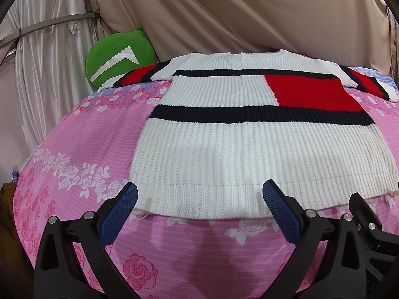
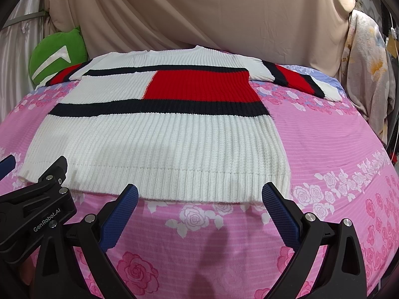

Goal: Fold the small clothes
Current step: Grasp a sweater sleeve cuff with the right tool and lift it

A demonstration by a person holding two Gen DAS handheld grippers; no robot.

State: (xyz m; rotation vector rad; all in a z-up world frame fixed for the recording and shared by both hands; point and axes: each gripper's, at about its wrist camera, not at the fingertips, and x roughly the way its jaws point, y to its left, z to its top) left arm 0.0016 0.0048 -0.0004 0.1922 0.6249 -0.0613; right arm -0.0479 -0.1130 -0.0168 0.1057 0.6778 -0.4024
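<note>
A white knit sweater [image 1: 224,149] with black bands and a red block lies flat and spread out on a pink floral bedsheet [image 1: 87,137], sleeves out to both sides, hem nearest me. It also shows in the right wrist view [image 2: 149,144]. My left gripper [image 1: 199,194] is open and empty, its blue fingertips [image 1: 129,191] just over the hem's left part. My right gripper [image 2: 199,194] is open and empty, just short of the hem's right part. The left gripper's body [image 2: 45,194] shows at the left edge of the right wrist view.
A green cushion [image 1: 117,57] leans at the back left of the bed. Beige and white curtains [image 1: 224,12] hang behind. A floral cloth [image 2: 366,62] hangs at the right. The bedsheet [image 2: 324,149] extends right of the sweater.
</note>
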